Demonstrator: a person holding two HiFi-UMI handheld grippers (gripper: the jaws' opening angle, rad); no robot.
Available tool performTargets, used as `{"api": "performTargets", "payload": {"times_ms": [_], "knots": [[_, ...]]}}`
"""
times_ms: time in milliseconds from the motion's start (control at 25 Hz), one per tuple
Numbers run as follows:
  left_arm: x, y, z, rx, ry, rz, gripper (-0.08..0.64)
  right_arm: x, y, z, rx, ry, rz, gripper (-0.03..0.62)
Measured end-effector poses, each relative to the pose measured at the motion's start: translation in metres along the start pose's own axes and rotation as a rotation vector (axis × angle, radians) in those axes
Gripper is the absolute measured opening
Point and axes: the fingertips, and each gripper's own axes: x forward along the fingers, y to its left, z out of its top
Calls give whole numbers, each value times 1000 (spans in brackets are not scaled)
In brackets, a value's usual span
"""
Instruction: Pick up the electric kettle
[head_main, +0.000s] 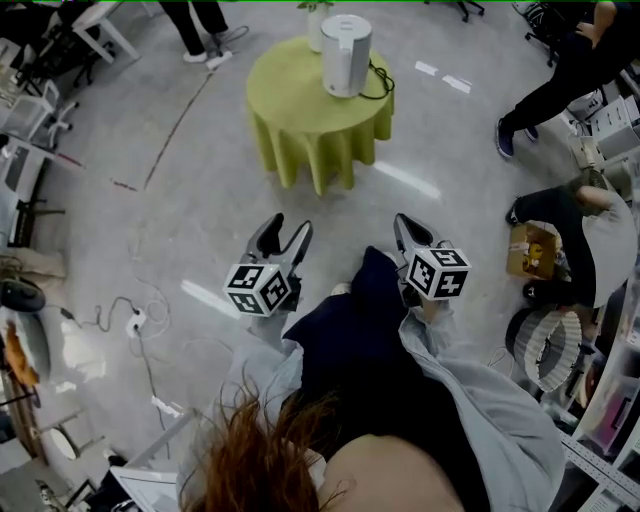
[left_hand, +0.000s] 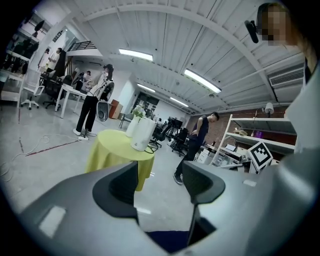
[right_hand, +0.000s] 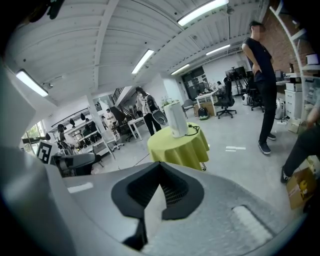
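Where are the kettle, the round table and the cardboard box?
kettle (head_main: 346, 58), head view, on its white body.
round table (head_main: 290, 88), head view, on a bare part of its green cloth.
cardboard box (head_main: 528, 252), head view, on its middle.

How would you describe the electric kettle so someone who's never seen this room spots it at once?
Find the round table draped in yellow-green cloth on the open grey floor. The electric kettle is the tall white cylinder on it, a black cord trailing beside its base. The white vase beside it holds a plant, the kettle none.
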Motion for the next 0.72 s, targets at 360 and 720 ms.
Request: {"api": "performTargets", "payload": {"times_ms": [360,720], "knots": [[23,23,18,-25,-21,34,276,41,1,26,-25,15,45,2],[78,35,39,-18,-28,61,275,82,-31,65,-57,30,66,2]]}}
